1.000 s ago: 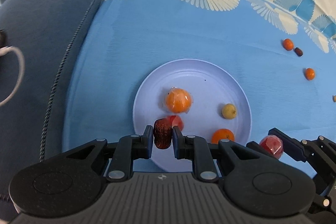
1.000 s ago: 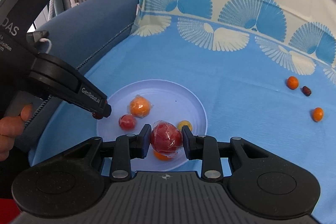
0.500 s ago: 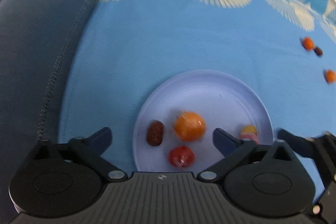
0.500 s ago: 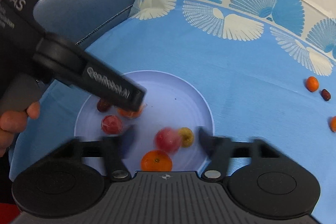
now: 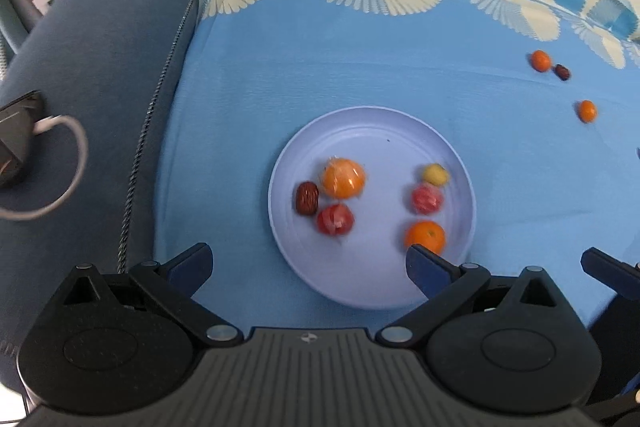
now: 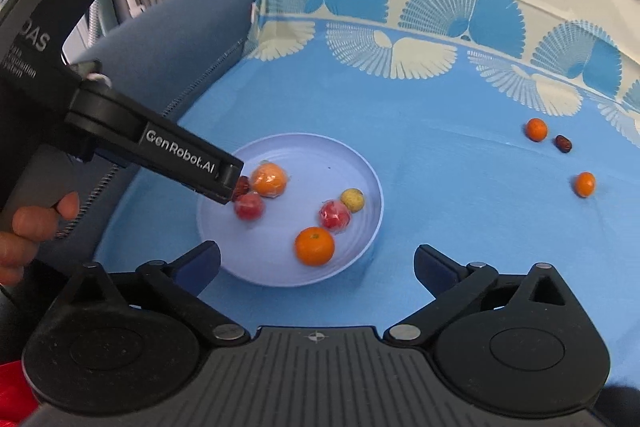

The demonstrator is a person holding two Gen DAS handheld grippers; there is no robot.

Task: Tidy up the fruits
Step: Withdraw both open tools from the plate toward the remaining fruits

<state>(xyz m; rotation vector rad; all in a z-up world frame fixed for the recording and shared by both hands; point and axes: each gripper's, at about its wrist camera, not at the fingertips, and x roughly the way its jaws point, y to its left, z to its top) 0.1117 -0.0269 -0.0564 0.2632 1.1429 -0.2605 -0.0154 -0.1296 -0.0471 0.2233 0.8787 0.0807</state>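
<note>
A pale blue plate [image 5: 360,119] [image 6: 372,187] sits on the blue cloth. It holds a brown date [image 5: 307,198], a wrapped orange [image 5: 344,177] [image 6: 270,179], two wrapped red fruits [image 5: 335,219] [image 5: 427,199], a small yellow fruit [image 5: 435,174] [image 6: 352,199] and a bare orange [image 5: 425,237] [image 6: 314,245]. My left gripper [image 5: 309,261] is open and empty above the plate's near edge. My right gripper [image 6: 318,261] is open and empty, near the plate's near rim. The left gripper's arm hides most of the date in the right wrist view.
Two small oranges [image 5: 541,60] [image 5: 587,111] and a dark date [image 5: 562,71] lie on the cloth at the far right, also in the right wrist view [image 6: 536,129] [image 6: 585,183] [image 6: 563,143]. A dark blue sofa [image 5: 100,67] with a white cable [image 5: 60,167] borders the left.
Both grippers opened: the left let go of the date, the right let go of the wrapped red fruit, and both now lie on the plate. Both grippers drew back.
</note>
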